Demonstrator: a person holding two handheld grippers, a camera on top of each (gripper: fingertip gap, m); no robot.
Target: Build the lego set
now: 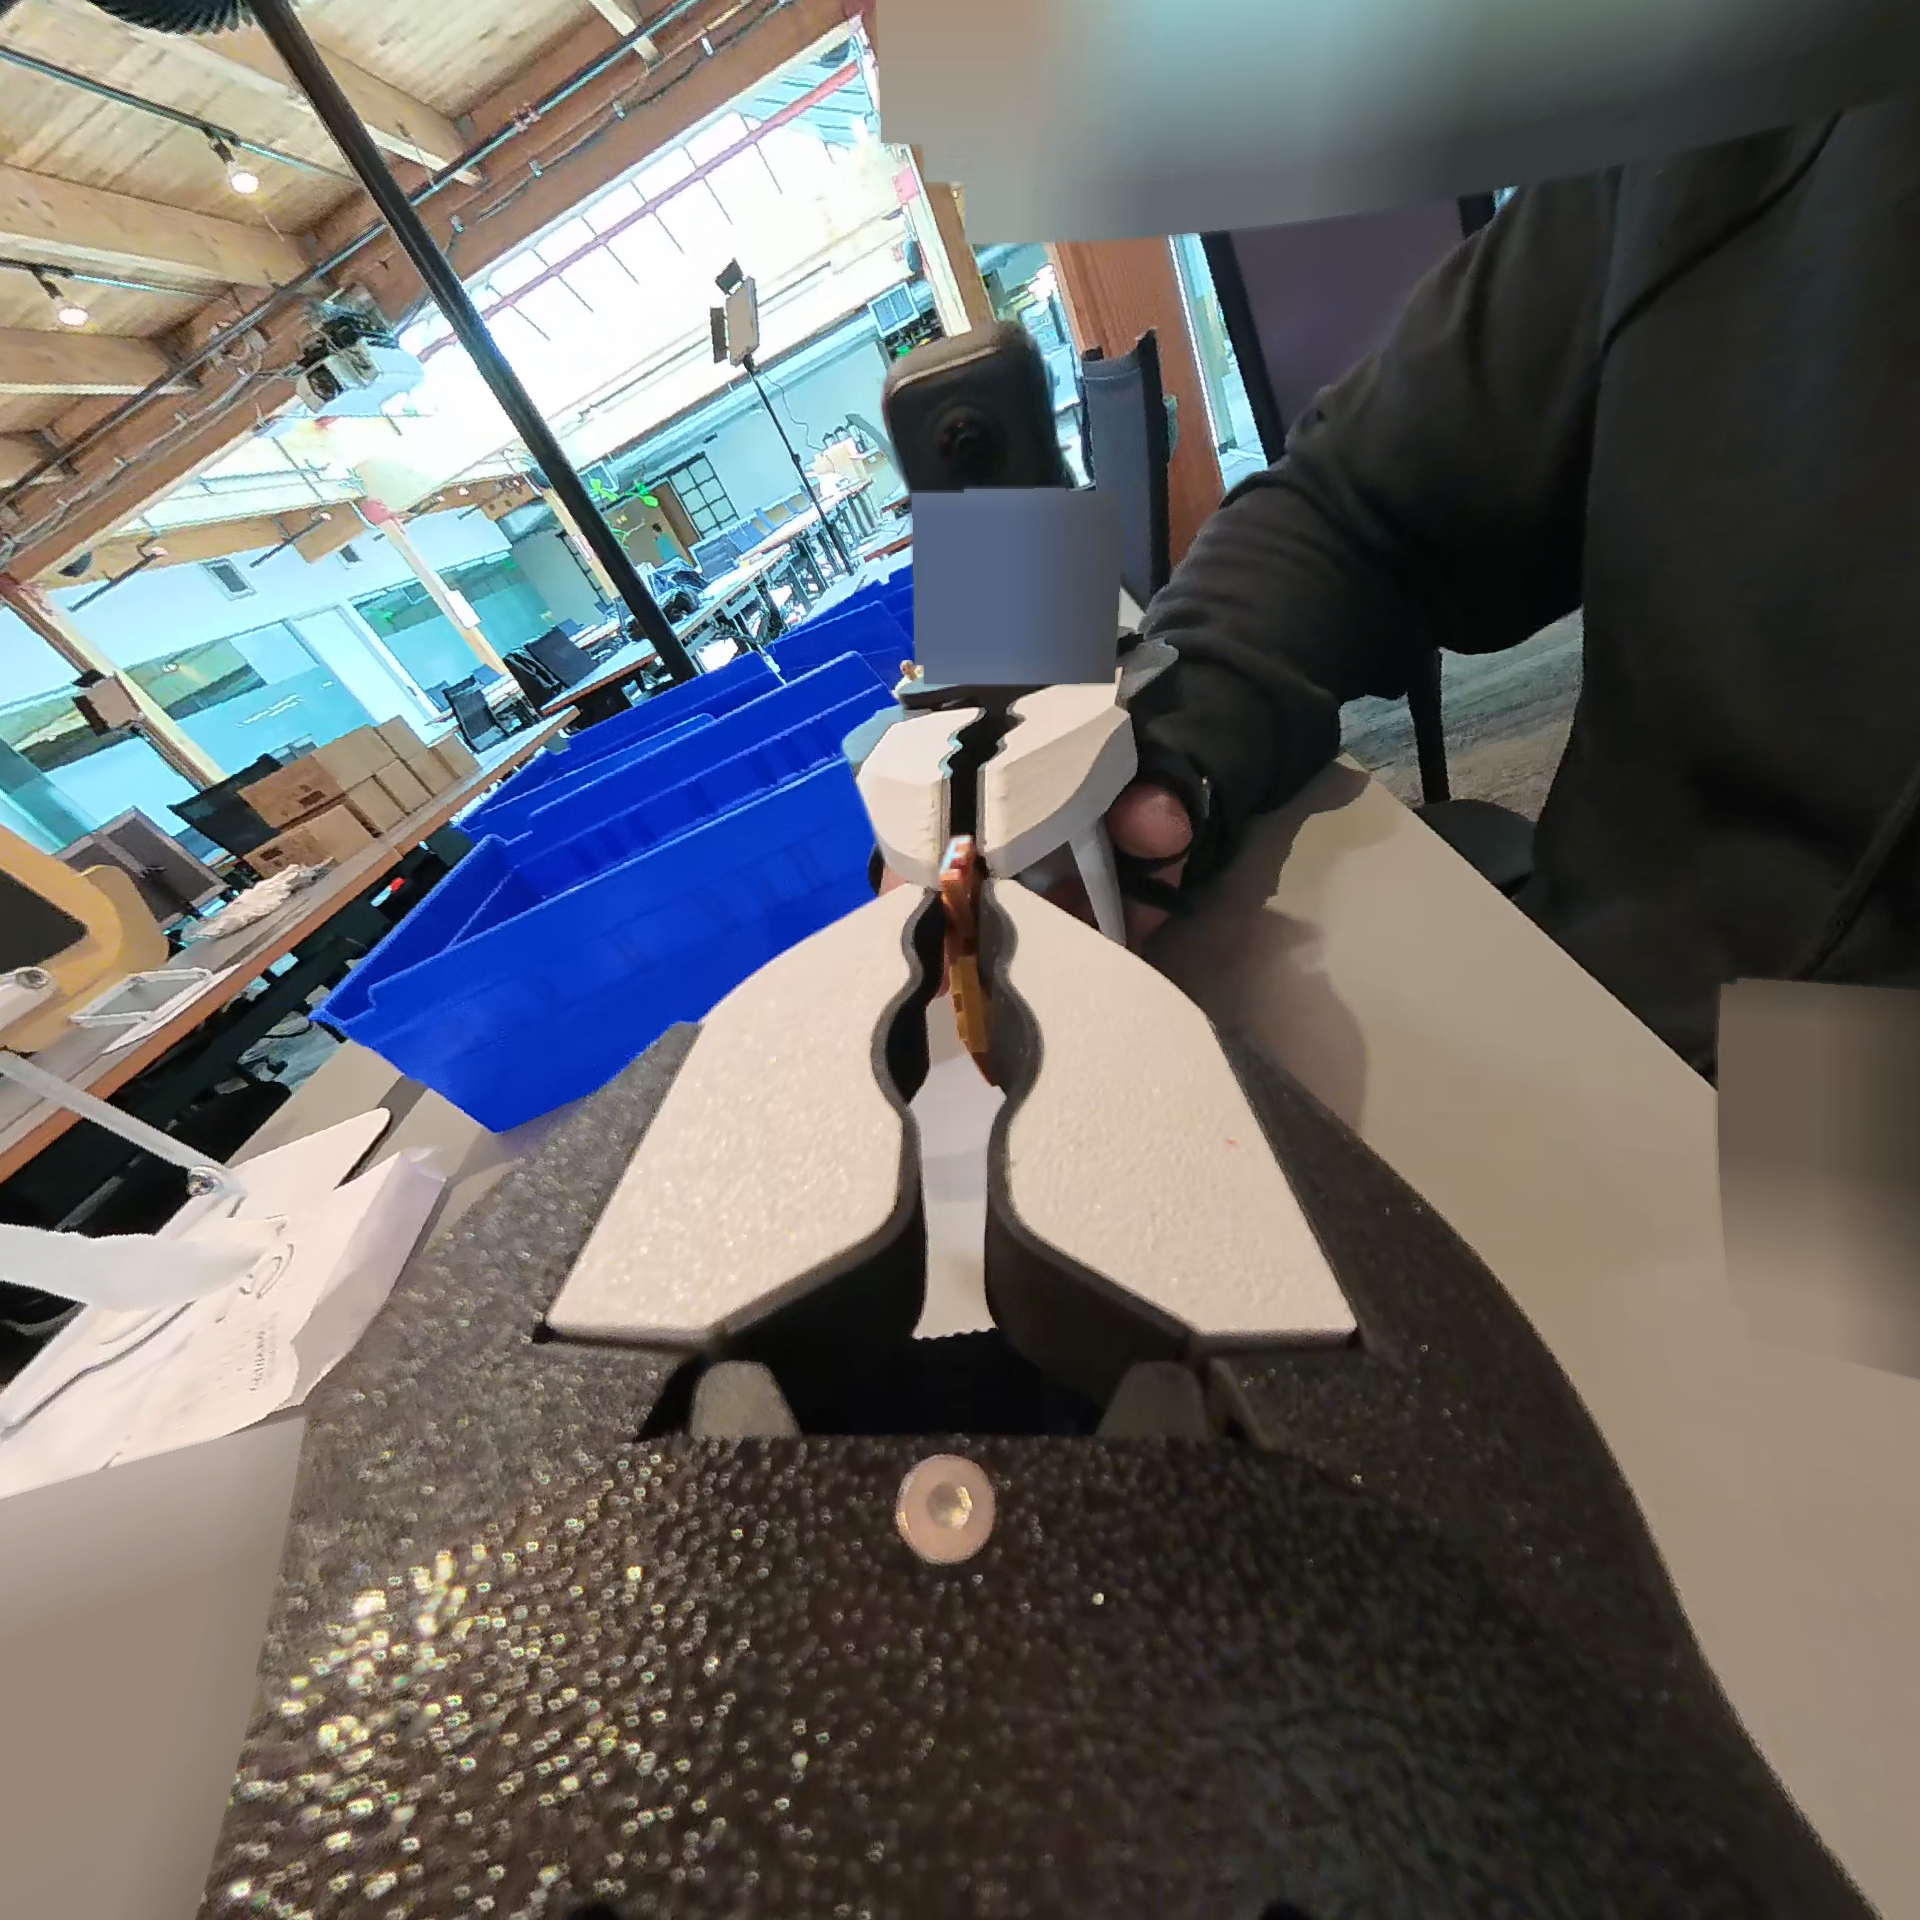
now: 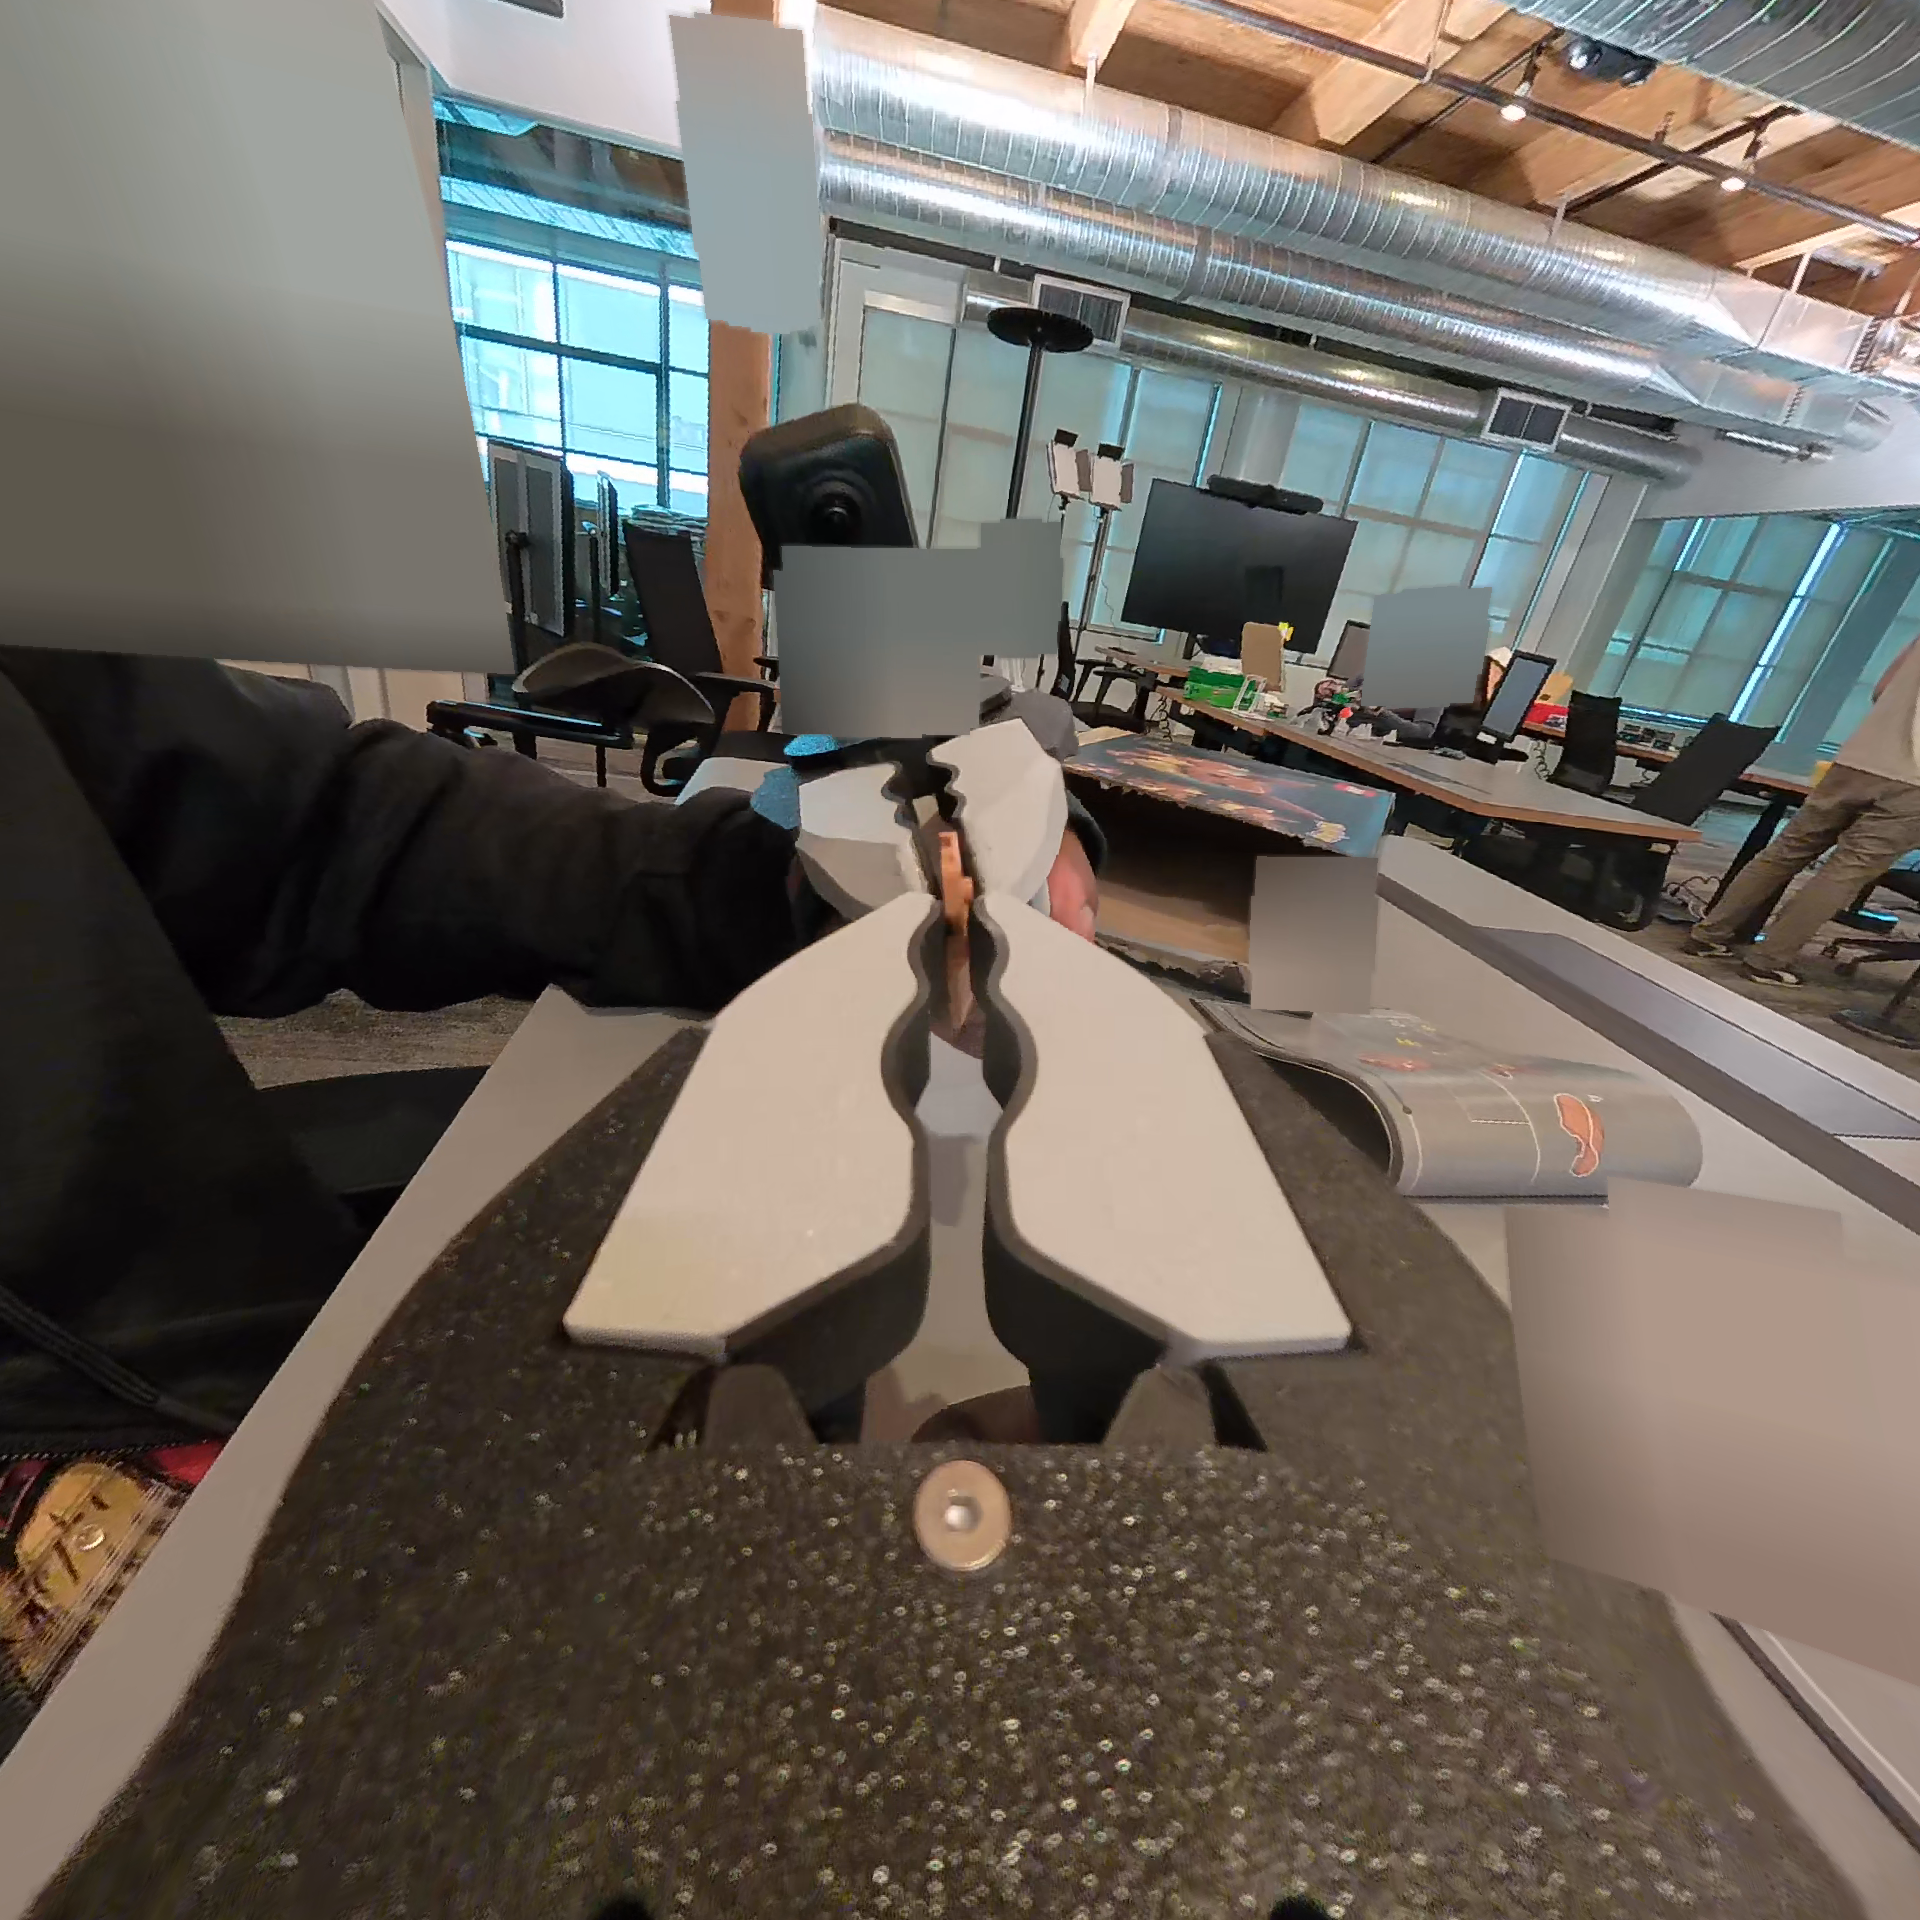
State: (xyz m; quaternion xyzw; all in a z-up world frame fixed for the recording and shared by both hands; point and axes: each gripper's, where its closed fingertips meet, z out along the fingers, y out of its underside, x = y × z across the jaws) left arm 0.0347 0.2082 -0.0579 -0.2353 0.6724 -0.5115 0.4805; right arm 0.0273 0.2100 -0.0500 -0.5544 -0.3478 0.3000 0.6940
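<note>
My two grippers meet tip to tip above the grey table (image 1: 1455, 1143). A thin, flat brown and tan piece (image 1: 968, 982) stands on edge between them. My left gripper (image 1: 956, 906) is shut on the brown piece, which lies along the right pad inside its jaws. The piece's far end sits in the right gripper, seen opposite in the left wrist view (image 1: 971, 805) with a gloved hand behind it. In the right wrist view my right gripper (image 2: 951, 914) is shut on the same piece (image 2: 951, 883). The left gripper (image 2: 940, 821) faces it and pinches the far end.
Several blue bins (image 1: 623, 935) stand in a row beyond the table's left edge. White paper (image 1: 260, 1299) lies at the left. An open booklet (image 2: 1507, 1122) and a printed cardboard box (image 2: 1226, 800) lie at the right. A person stands far right (image 2: 1818, 831). Left and right tips are no more than a few centimetres apart.
</note>
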